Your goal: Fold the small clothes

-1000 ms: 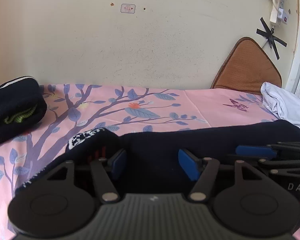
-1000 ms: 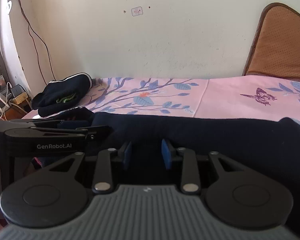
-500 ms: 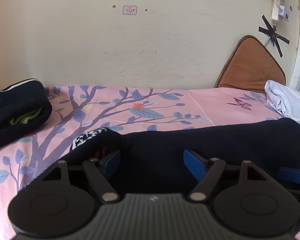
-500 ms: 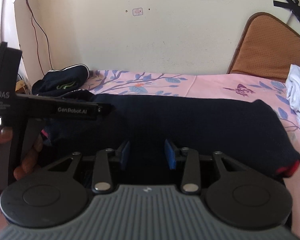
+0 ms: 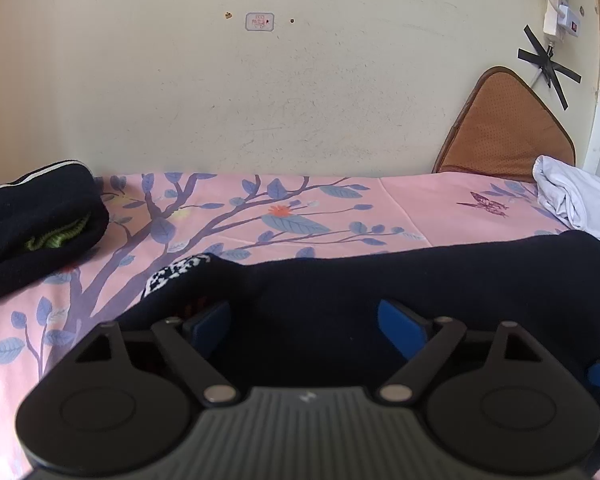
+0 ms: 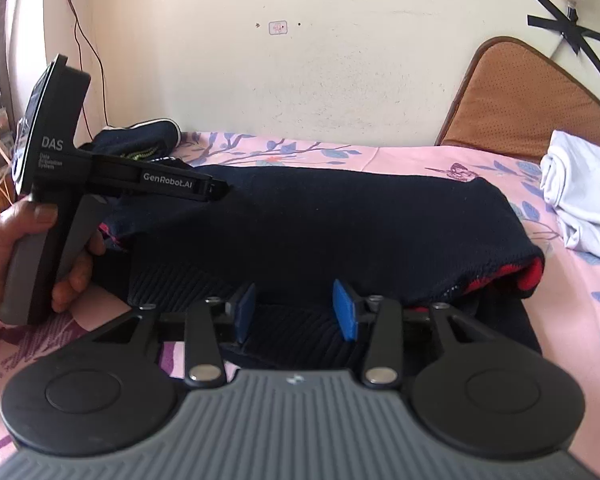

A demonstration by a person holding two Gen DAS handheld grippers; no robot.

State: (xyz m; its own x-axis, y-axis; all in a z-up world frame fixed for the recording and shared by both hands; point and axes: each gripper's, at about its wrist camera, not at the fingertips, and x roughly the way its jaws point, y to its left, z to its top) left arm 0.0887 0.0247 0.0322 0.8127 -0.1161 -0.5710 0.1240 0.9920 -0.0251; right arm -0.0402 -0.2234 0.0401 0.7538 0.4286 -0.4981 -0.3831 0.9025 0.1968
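Two hand-held grippers hover at the near edge of a bed w/ a pink sheet [image 5: 420, 196] printed w/ blue leafy branches, set against a cream wall [image 5: 300, 100]. Across the sheet's near half lies the dark navy garment [image 6: 340, 224], folded into a long flat band running left to right, red lining showing at its right end and a black-and-white patterned bit at its left end in the left wrist view. A brown cushion [image 6: 532, 104] leans on the wall at far right; just in front of it sits a crumpled white cloth [image 6: 580, 204], close to the garment's right end. At far left, a second dark bundle [image 5: 36, 224] w/ a green detail rests well apart from the garment. Left gripper [image 5: 304, 320]: jaws have just been opening, blue pads spread wide over the fabric, not pressing it; a hand [image 6: 24, 248] grips its handle in the right wrist view. Right gripper [image 6: 296, 308]: jaws also just been opening, pads parted w/ the ribbed hem between them but clear of both pads.
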